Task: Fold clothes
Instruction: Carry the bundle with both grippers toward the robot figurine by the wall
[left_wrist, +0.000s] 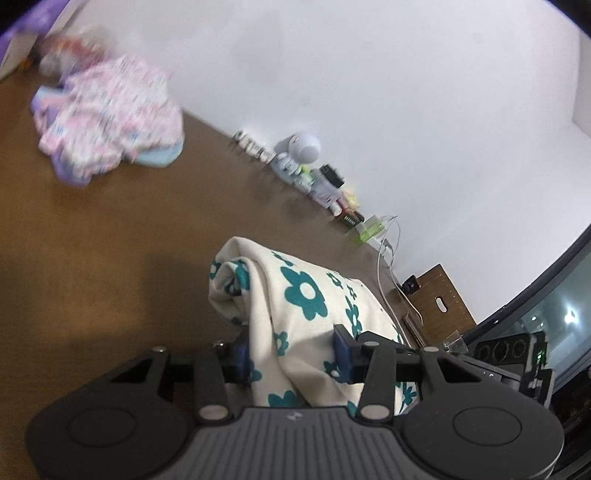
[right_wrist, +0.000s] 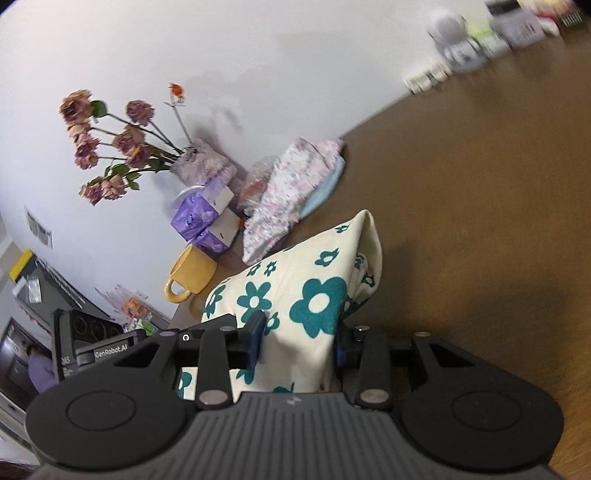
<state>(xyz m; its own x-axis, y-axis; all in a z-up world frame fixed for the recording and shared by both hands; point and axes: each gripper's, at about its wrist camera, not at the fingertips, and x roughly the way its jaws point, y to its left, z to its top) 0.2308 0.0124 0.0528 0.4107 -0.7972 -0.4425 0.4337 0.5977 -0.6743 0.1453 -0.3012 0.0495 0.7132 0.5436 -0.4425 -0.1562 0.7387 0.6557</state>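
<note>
A cream cloth with teal flowers (left_wrist: 295, 306) lies bunched on the brown table (left_wrist: 110, 229). My left gripper (left_wrist: 291, 352) is shut on one part of this cloth, blue pads pressing its folds from both sides. In the right wrist view the same cloth (right_wrist: 306, 291) rises in a hump, and my right gripper (right_wrist: 299, 343) is shut on it too. A pile of pink and purple patterned clothes (left_wrist: 110, 118) sits further back on the table; the right wrist view shows this pile (right_wrist: 291, 188) by the wall.
A yellow mug (right_wrist: 192, 277), purple tissue boxes (right_wrist: 207, 218) and a vase of dried flowers (right_wrist: 122, 144) stand by the wall. A white round-headed toy (left_wrist: 301, 149), small bottles and boxes (left_wrist: 332, 188), a cable (left_wrist: 388, 266) and a wooden box (left_wrist: 439, 299) line the table's far edge.
</note>
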